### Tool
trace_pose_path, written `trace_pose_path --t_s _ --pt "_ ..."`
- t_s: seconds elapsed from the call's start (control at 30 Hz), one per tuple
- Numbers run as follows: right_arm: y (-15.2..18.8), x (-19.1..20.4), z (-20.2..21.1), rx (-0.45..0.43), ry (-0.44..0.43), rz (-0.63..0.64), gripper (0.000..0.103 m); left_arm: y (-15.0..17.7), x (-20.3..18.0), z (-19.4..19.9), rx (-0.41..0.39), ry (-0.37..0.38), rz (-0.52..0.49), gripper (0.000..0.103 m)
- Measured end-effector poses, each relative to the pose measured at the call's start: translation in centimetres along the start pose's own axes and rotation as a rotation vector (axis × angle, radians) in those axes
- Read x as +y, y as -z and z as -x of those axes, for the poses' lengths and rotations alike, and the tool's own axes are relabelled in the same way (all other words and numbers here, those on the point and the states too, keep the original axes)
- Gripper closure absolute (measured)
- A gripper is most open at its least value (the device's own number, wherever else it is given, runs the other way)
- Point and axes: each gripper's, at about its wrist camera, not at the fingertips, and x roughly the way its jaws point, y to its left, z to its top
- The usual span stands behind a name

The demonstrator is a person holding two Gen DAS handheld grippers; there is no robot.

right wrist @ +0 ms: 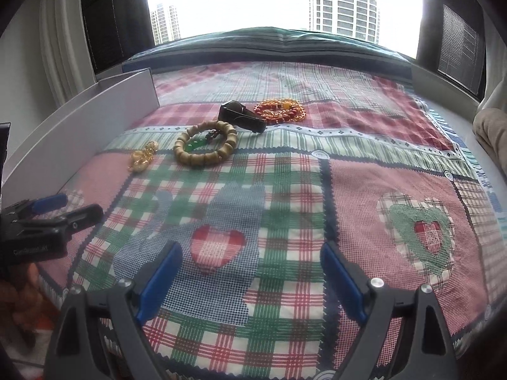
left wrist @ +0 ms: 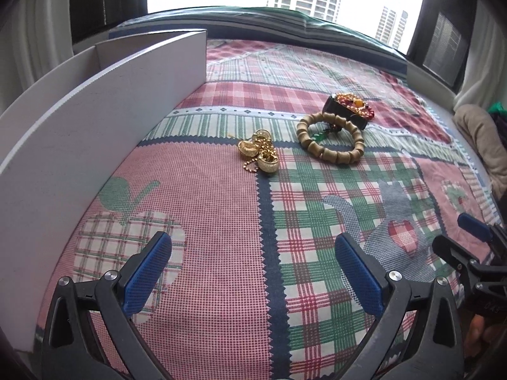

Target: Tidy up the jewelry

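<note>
The left tool (left wrist: pixel 253 272) hangs low over a patchwork tablecloth (left wrist: pixel 221 221) on the bench, its blue-padded fingers (left wrist: pixel 147 272) spread wide with nothing between them. The right tool (right wrist: pixel 252 280) is likewise wide open and empty, held over a blue cat patch with a red heart on the cloth. Each tool shows at the edge of the other's view: the right one at the right border of the left wrist view, the left one at the left border of the right wrist view.

The jewelry lies in a loose group farther away on the cloth. Nearest the left is a small gold chain piece (left wrist: pixel 259 153) with shell-like gold parts, lying by itself. To its right sits a wooden bead bracelet (right wrist: pixel 205 147) with a green charm (right wrist: pixel 195 145) inside its ring. Just beyond the bracelet, touching or nearly touching it, is a black box-like item (right wrist: pixel 242 115). A red and amber bead strand (right wrist: pixel 280 110) lies just right of the black item.

A white open box (left wrist: pixel 95 120) stands along the left side of the bench, its tall wall close to the gold piece. Beyond the far edge is a window with high-rise towers outside.
</note>
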Motion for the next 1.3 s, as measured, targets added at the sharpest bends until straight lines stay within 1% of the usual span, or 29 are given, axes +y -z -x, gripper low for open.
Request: trace_pose_path --t_s 0.13,0.3,0.5,0.77,0.9,1.17,1.3 --pt "0.0 -0.1 0.4 -0.020 0.000 -0.005 0.012 -0.2 0.2 0.1 -0.005 0.003 0.005 0.001" --pt "-0.1 -0.3 0.4 -0.020 -0.007 -0.015 0.012 -0.6 0.0 0.1 0.006 0.026 -0.024 0.001" --pt "0.0 -0.2 0.5 -0.017 -0.011 -0.018 0.012 -1.0 0.8 0.1 0.019 0.044 -0.014 0.001" --pt "0.1 -0.2 0.3 -0.004 -0.019 -0.021 0.012 -2.0 2.3 0.1 0.019 0.027 0.004 0.001" --pt "0.1 -0.3 0.2 0.000 -0.021 -0.024 0.012 -1.9 2.6 -0.3 0.040 0.030 0.018 0.001" --pt "0.2 -0.2 0.1 -0.001 -0.025 -0.022 0.012 -1.8 2.0 -0.2 0.046 0.033 -0.010 0.001" --pt "0.2 -0.3 0.3 -0.009 -0.025 -0.027 0.012 -2.5 2.1 -0.1 0.048 0.048 -0.025 0.001"
